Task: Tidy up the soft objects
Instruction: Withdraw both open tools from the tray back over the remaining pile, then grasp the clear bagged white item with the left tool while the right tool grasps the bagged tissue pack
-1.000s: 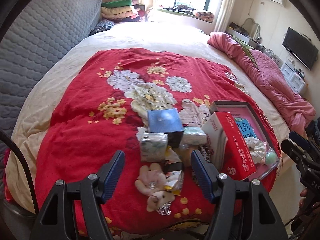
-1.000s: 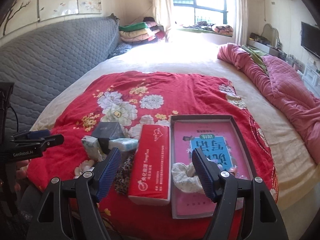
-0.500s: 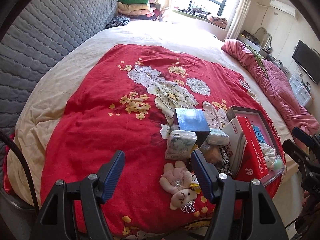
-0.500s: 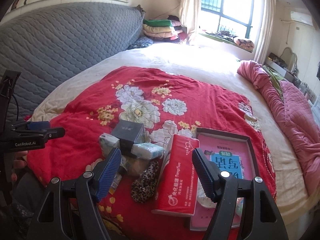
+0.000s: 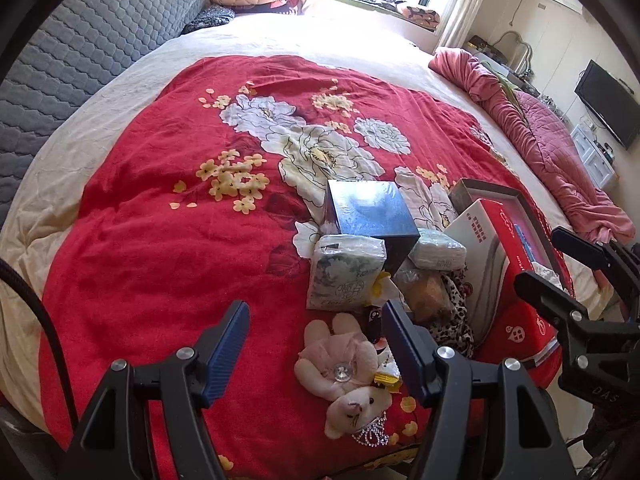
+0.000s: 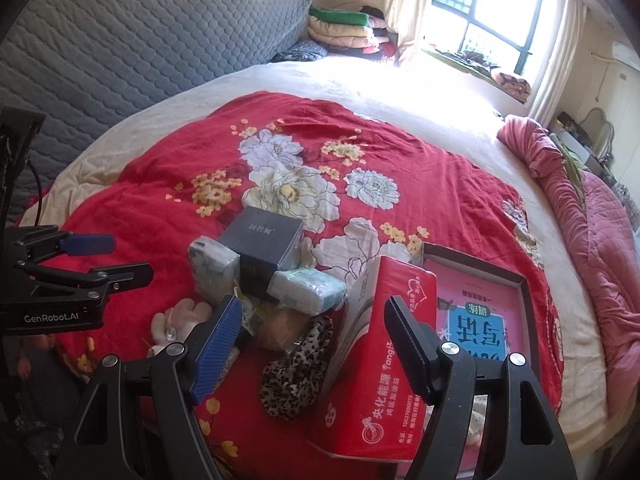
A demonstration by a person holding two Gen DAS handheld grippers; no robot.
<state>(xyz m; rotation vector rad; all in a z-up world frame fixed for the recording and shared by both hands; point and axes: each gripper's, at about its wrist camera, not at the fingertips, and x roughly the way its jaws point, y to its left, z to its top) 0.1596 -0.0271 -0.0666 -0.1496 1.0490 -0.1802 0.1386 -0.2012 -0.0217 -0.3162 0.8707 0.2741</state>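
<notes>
A pile of objects lies on a red floral quilt [image 5: 160,240]. A pink plush bear [image 5: 344,376] lies nearest, between the fingers of my open, empty left gripper [image 5: 316,344]. Behind it are a tissue pack [image 5: 346,272], a dark blue box [image 5: 368,210], a second tissue pack [image 5: 438,250] and a leopard-print pouch [image 5: 452,316]. My right gripper [image 6: 314,344] is open and empty above the leopard pouch [image 6: 298,368], beside a red tissue box [image 6: 384,364]. The bear shows partly at the left of the right wrist view [image 6: 176,320].
An open box tray [image 6: 524,292] with a pink booklet lies right of the red tissue box. A grey quilted headboard [image 6: 140,40] runs along the left. A pink blanket [image 6: 600,220] is bunched at the right. Folded bedding [image 6: 344,28] is stacked by the window.
Both grippers have shifted left and closer over the pile. The right gripper, earlier over the tray, is over the leopard pouch now. Both stayed open.
</notes>
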